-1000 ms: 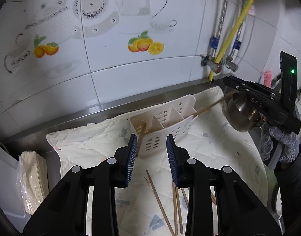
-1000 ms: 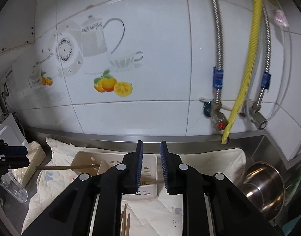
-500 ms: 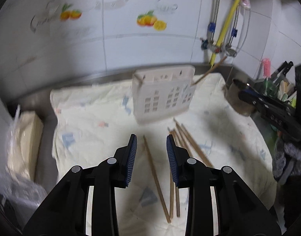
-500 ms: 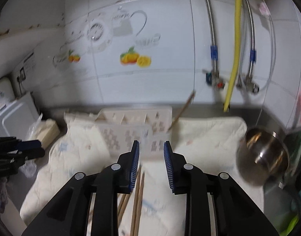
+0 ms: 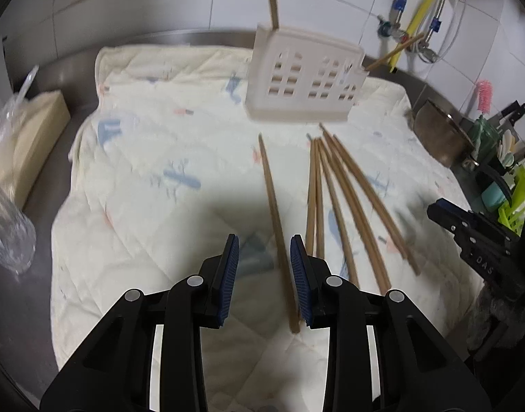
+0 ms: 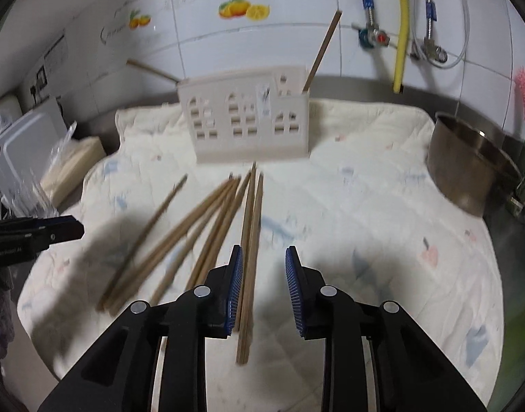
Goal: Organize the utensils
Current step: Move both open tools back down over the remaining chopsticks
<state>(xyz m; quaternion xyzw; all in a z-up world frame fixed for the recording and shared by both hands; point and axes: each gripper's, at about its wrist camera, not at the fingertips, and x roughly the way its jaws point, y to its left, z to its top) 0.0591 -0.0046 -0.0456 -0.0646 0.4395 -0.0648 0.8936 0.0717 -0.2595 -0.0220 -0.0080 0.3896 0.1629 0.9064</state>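
On the quilted cloth (image 5: pixel 152 158), slim brown wooden chopsticks (image 5: pixel 334 199) beneath both grippers' narrow, empty jaws.

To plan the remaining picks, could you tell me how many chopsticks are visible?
8: two chopsticks in the holder, one per end; one chopstick alone on the cloth; a bunch of five beside it. Blur may hide overlaps.

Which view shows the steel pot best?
Right wrist view: the steel pot sits whole at the right edge of the cloth, rim and side wall both visible. In the left wrist view it is smaller, darker and blurred, partly crowded by clutter at the frame edge.
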